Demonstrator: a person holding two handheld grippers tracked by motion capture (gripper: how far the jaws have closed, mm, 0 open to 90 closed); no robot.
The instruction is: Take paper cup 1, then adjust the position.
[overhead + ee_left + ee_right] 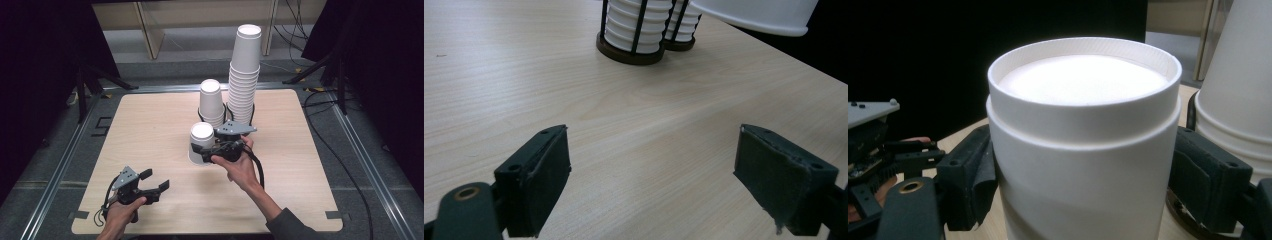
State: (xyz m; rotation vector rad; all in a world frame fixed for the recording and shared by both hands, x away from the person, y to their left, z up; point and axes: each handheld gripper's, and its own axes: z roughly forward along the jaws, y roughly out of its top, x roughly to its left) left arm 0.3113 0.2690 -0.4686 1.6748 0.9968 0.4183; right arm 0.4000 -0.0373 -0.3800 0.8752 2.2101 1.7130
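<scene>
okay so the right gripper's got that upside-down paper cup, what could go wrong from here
1. The right gripper clamps the thin-walled inverted cup; too hard a squeeze might dent it.
2. The tall stack and the short stack stand close behind, so a careless swing could topple the tall one.
3. The open left gripper is far off, unable to steady anything.

Table ctr: upside-down cup btwn right gripper jaws. Short cup stack at 12 o'clock just behind it, tall stack at 1. Left gripper at 7, well apart, nr front edge.
</scene>
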